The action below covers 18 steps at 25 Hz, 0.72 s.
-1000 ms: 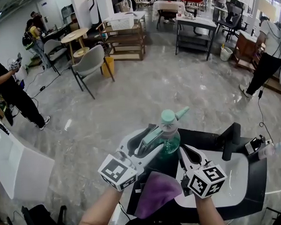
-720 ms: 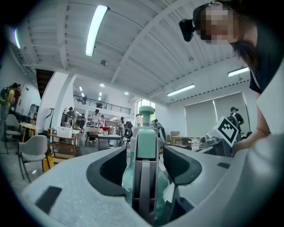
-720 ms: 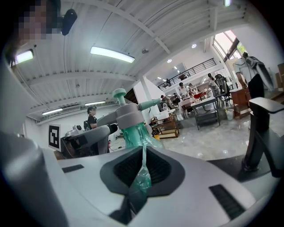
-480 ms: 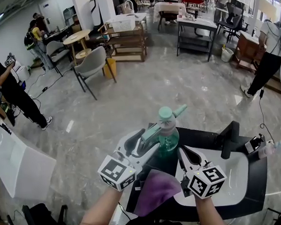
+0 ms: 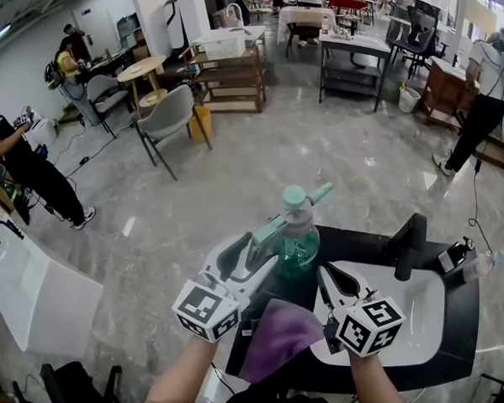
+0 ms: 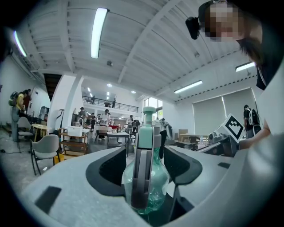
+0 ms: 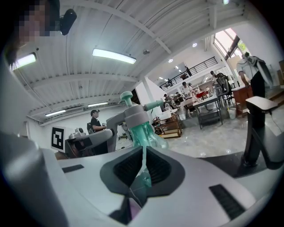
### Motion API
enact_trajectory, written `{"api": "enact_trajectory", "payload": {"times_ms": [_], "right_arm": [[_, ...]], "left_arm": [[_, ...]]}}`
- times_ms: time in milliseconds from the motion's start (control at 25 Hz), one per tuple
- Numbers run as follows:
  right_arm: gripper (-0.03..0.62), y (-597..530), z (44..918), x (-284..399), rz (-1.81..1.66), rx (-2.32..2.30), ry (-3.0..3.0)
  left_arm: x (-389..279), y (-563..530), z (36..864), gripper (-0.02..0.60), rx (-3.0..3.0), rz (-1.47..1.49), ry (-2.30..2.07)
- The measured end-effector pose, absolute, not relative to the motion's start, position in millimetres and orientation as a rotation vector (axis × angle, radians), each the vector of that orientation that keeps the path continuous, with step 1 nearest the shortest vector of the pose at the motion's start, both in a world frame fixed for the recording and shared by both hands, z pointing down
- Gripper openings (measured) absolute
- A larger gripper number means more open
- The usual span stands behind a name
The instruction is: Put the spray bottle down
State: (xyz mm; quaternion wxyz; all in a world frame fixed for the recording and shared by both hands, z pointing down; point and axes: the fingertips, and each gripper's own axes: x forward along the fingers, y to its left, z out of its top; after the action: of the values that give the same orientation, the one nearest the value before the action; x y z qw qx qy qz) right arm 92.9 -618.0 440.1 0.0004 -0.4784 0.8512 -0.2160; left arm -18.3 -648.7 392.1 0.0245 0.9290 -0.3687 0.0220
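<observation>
Over the black countertop (image 5: 355, 240), translucent green plastic spray bottle (image 5: 298, 240) hung clamped in left gripper (image 5: 275, 232), right gripper (image 5: 326, 275) pressed closed just beside it, purple cloth (image 5: 280, 338) lay beneath, white sink basin (image 5: 420, 314) and black faucet (image 5: 408, 245) stood rightward.

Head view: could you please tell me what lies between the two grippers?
A purple cloth lies between the left gripper and the right gripper, at their rear ends; the head view shows it.

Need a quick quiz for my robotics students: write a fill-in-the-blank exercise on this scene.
1. The spray bottle is held in the ___ gripper.
2. The cloth below the two grippers is ___.
3. The faucet at the white sink is ___.
4. The right gripper has its jaws ___.

Missing words: left; purple; black; shut.
</observation>
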Motion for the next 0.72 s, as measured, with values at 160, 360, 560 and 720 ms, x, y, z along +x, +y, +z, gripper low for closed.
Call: {"api": "enact_trajectory", "payload": {"times_ms": [160, 360, 560, 720], "right_arm": [[0.009, -611, 439, 95, -0.676, -1.498, 2.673], [0.008, -603, 438, 97, -0.675, -1.499, 2.670], [0.009, -594, 438, 98, -0.677, -1.500, 2.667], [0.009, -587, 437, 98, -0.688, -1.487, 2.656]], "left_arm": [[-25, -644, 393, 0.238, 2.852, 0.072, -1.182], [-26, -631, 391, 0.238, 2.850, 0.075, -1.184], [-26, -616, 398, 0.236, 2.833, 0.101, -1.157], [-30, -606, 400, 0.236, 2.809, 0.089, -1.163]]}}
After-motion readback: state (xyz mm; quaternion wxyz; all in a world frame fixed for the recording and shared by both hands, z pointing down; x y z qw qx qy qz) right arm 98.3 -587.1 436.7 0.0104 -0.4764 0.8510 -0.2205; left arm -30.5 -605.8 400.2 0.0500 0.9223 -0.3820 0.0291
